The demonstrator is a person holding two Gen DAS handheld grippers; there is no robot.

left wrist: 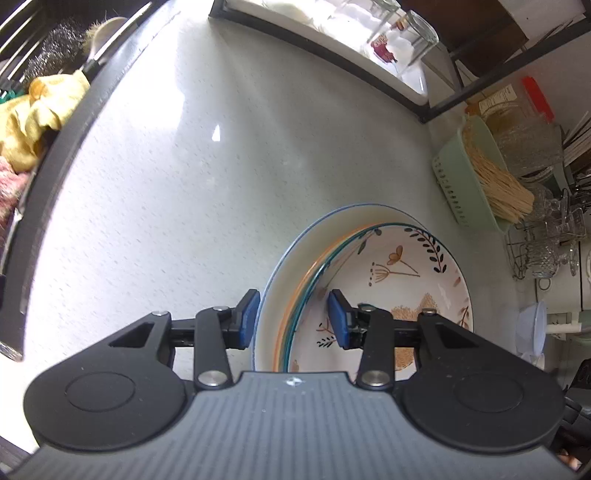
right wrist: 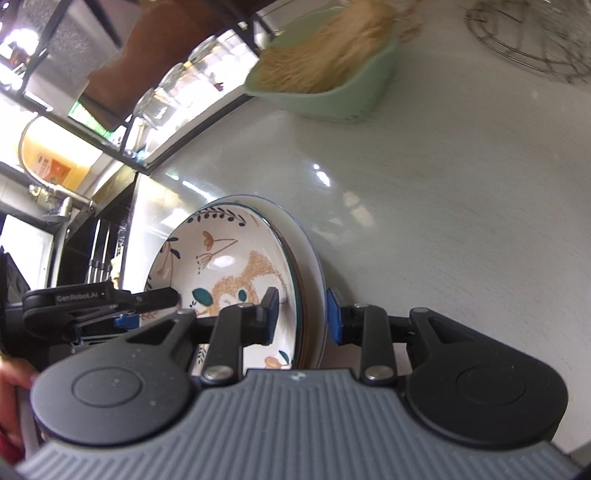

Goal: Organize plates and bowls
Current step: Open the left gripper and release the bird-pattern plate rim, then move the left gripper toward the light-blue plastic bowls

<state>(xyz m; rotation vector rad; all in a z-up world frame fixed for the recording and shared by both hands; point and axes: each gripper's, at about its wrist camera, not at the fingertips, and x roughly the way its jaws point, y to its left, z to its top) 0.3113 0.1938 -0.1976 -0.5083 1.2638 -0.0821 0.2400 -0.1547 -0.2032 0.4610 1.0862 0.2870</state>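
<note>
Crockery stack (left wrist: 369, 280) is heavy, glazed, brittle: both sets of jaws straddle opposite rims, gapped, not yet clamped.

Countertop clutter around a pale speckled counter (left wrist: 184, 203)

A green basket (left wrist: 452, 184) of straw-coloured sticks (left wrist: 495, 184) sits near a wire rack (left wrist: 532, 251) of cut glasses; upturned glasses (left wrist: 417, 33) stand on a white tray (left wrist: 413, 79), and a yellow cloth (left wrist: 33, 110) lies beside steel wool (left wrist: 59, 48) at the sink
</note>
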